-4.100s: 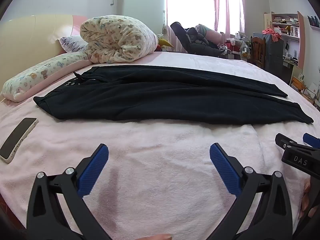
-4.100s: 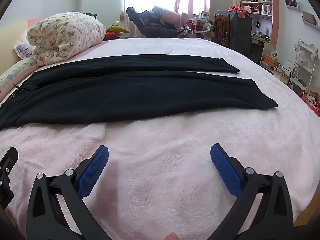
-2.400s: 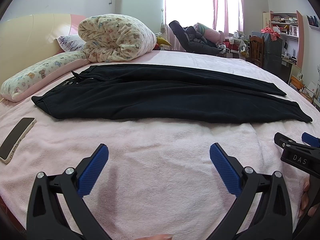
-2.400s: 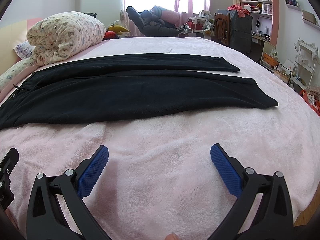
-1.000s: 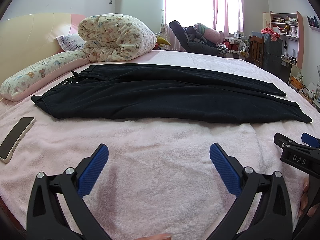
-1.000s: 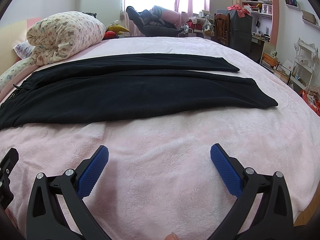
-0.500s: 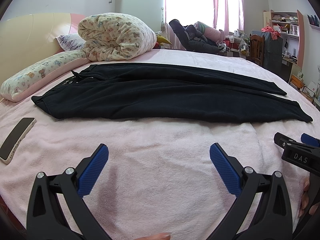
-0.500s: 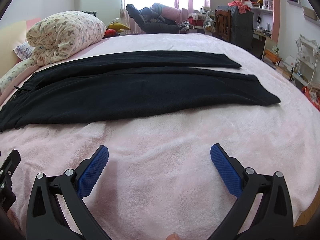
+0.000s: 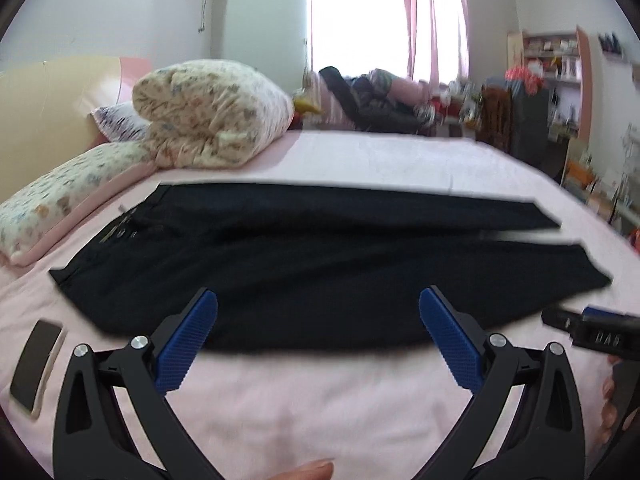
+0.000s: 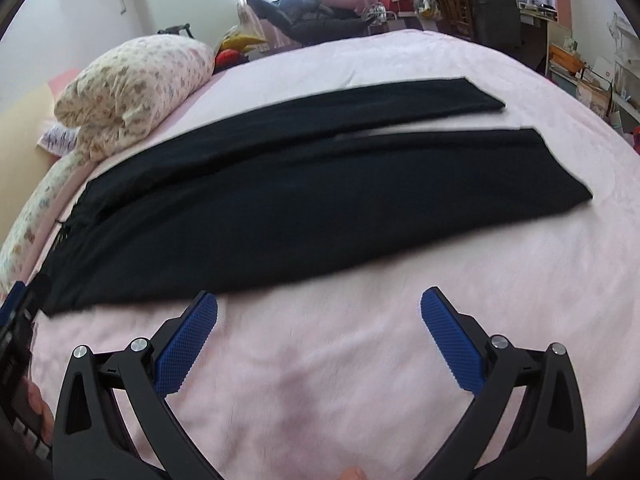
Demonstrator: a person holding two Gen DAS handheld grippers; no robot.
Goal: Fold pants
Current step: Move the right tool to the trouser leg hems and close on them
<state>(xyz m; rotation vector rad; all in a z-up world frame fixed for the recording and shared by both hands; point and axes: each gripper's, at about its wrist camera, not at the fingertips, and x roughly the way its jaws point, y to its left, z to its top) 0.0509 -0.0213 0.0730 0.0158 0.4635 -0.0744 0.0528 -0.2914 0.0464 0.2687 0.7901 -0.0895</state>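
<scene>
Fingers on both the left gripper [image 9: 318, 342] and right gripper [image 10: 319, 342] gape wide, holding nothing, above the pink fleece bed cover [image 10: 360, 360] near its front edge; black pants [image 10: 300, 184] lie flat across mid-bed, so risk is pinching fleece with hem.

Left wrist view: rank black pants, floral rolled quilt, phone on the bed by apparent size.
1. Black pants, spread across the pink bed.
2. Floral rolled quilt; lies farther away, so it may look smaller than it is.
3. Dark phone, smallest though nearest.
</scene>
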